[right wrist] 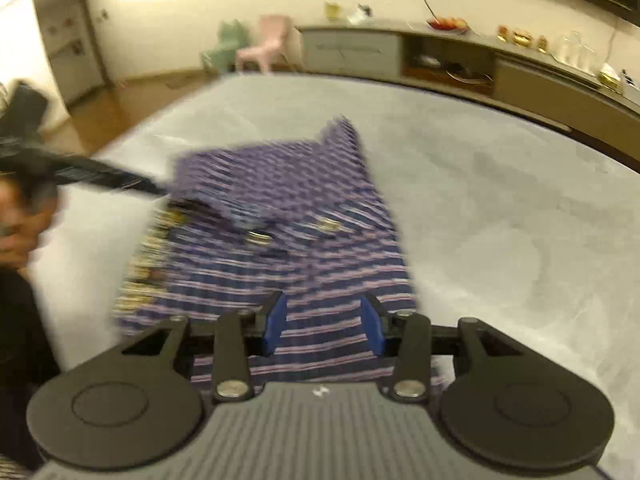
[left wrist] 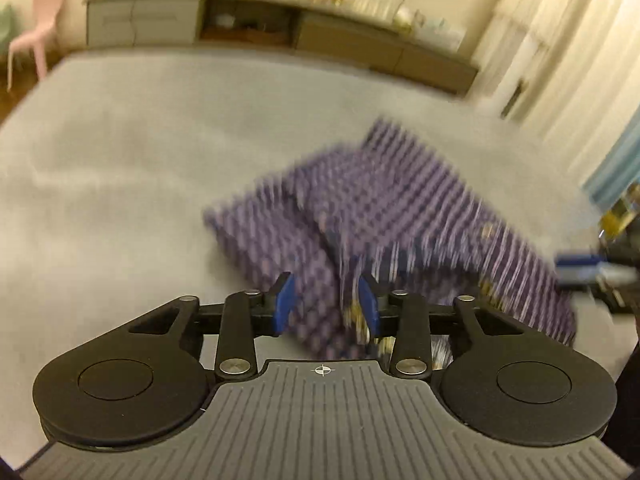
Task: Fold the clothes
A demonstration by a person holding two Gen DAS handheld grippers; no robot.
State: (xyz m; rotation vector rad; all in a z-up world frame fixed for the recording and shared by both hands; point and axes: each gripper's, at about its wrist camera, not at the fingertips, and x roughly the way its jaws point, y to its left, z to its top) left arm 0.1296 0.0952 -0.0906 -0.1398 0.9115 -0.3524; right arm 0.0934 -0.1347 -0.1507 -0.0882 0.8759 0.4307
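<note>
A purple striped garment with gold buttons [left wrist: 384, 216] lies partly folded on a pale grey surface [left wrist: 140, 160]; it also shows in the right wrist view [right wrist: 288, 208]. My left gripper [left wrist: 326, 304] is open over the garment's near left corner, blue pads apart, holding nothing. My right gripper [right wrist: 324, 324] is open above the garment's near edge, holding nothing. The right gripper shows at the right edge of the left wrist view [left wrist: 592, 268]. The left gripper shows blurred at the left of the right wrist view [right wrist: 100, 178]. Both views are motion-blurred.
A long low cabinet [left wrist: 280, 36] with small items on top runs behind the surface. A pink chair [left wrist: 36, 36] stands at the far left. Curtains [left wrist: 560, 60] hang at the right. The person's face [right wrist: 20, 216] is at the left edge.
</note>
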